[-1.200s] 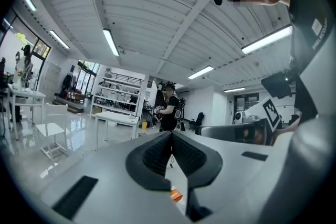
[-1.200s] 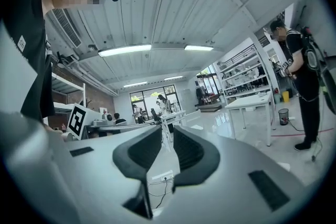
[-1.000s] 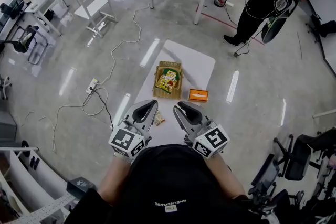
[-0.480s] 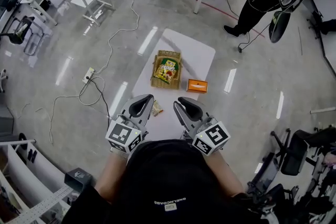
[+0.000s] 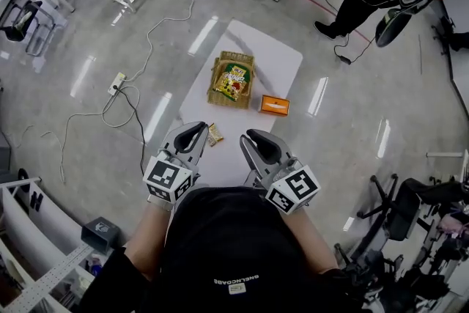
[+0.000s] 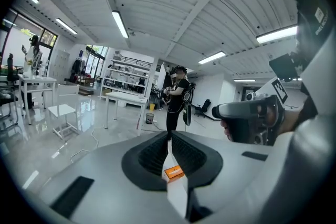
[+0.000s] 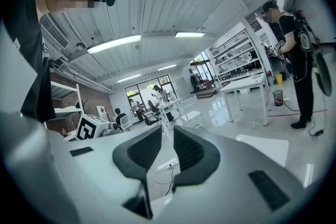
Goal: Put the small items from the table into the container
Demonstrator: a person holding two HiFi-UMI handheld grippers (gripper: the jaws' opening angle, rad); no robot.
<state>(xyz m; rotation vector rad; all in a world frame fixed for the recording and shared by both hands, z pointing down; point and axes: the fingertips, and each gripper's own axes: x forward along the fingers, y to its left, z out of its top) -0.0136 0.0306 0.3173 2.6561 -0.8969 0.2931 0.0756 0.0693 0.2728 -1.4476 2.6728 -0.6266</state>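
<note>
Left gripper (image 5: 198, 128): jaws clenched tip to tip, nothing between them. Right gripper (image 5: 250, 137): jaws a little apart, empty.

Container (image 5: 234, 56), a shallow woven tray on the white table (image 5: 280, 70), holds a yellow-green snack bag (image 5: 233, 80). The orange box (image 5: 275, 105) lies just beside the container's near right corner. A small wrapped packet (image 5: 213, 133) lies on my side of the container, near the left gripper's tips.

I judge the box light and stiff, so I would grip it across its short sides. The packet looks light, crinkly and slippery, so I would pinch it mid-body, gently.
</note>
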